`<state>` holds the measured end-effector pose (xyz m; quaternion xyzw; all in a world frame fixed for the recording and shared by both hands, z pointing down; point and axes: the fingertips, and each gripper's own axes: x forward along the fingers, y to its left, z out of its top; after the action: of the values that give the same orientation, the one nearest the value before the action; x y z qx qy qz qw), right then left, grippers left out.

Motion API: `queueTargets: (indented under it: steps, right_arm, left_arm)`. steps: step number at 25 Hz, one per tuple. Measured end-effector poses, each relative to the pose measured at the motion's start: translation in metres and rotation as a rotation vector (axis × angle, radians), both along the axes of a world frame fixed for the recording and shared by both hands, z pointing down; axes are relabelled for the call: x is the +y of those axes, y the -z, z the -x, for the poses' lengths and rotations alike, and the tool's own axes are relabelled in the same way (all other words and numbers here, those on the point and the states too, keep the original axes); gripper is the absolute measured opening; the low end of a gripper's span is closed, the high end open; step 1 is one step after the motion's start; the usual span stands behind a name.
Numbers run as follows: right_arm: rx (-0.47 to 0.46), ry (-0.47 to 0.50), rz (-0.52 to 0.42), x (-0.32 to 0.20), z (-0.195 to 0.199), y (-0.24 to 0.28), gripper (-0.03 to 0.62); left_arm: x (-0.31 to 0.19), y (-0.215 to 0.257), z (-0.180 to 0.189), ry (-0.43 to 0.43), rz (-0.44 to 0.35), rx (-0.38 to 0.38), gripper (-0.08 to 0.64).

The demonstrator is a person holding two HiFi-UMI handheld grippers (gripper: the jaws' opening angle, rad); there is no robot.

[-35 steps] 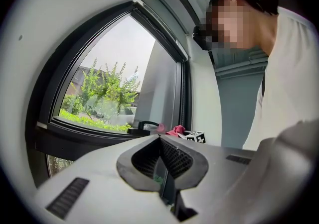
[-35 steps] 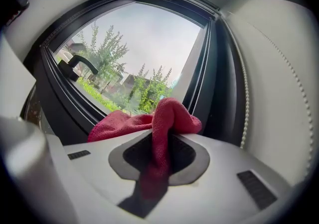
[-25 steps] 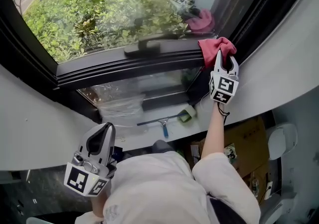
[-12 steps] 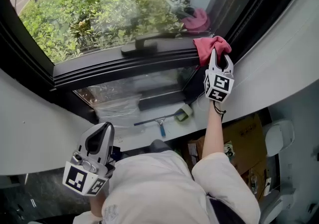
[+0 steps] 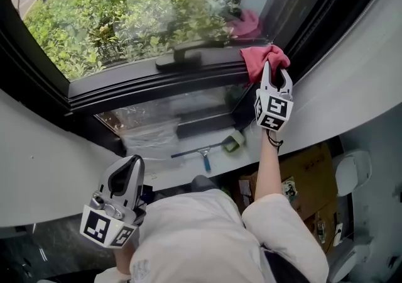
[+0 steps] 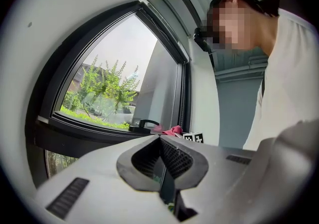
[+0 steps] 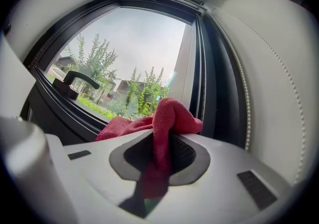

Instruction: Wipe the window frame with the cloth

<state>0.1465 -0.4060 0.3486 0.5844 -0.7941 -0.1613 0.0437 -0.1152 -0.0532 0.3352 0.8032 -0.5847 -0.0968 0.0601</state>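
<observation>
A red cloth [image 5: 260, 59] is pinched in my right gripper [image 5: 274, 75] and pressed on the black window frame [image 5: 151, 80] near its right corner. In the right gripper view the cloth [image 7: 164, 118] bunches up between the shut jaws, with the frame [image 7: 60, 103] running left behind it. My left gripper [image 5: 129, 172] hangs low at the lower left, away from the window, shut with nothing in it. In the left gripper view its jaws meet with nothing between them, and the cloth [image 6: 170, 130] shows far off on the frame.
A black window handle [image 5: 182, 56] sits on the frame left of the cloth. Below the frame a small squeegee [image 5: 201, 153] and a green tape roll [image 5: 235, 142] lie on the white sill [image 5: 182, 172]. A white wall [image 5: 352, 87] rises at right. Cardboard boxes [image 5: 311, 181] stand lower right.
The right gripper with the cloth has slid slightly left along the frame. The left gripper has stayed where it was.
</observation>
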Motion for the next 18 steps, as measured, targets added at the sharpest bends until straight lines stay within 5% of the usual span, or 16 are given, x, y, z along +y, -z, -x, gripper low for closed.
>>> queueTargets:
  steps: [18]
  right_arm:
    - [0.014, 0.005, 0.011, -0.003, 0.002, 0.001, 0.074]
  left_arm:
    - [0.011, 0.003, 0.034, 0.151, 0.0, -0.025, 0.008]
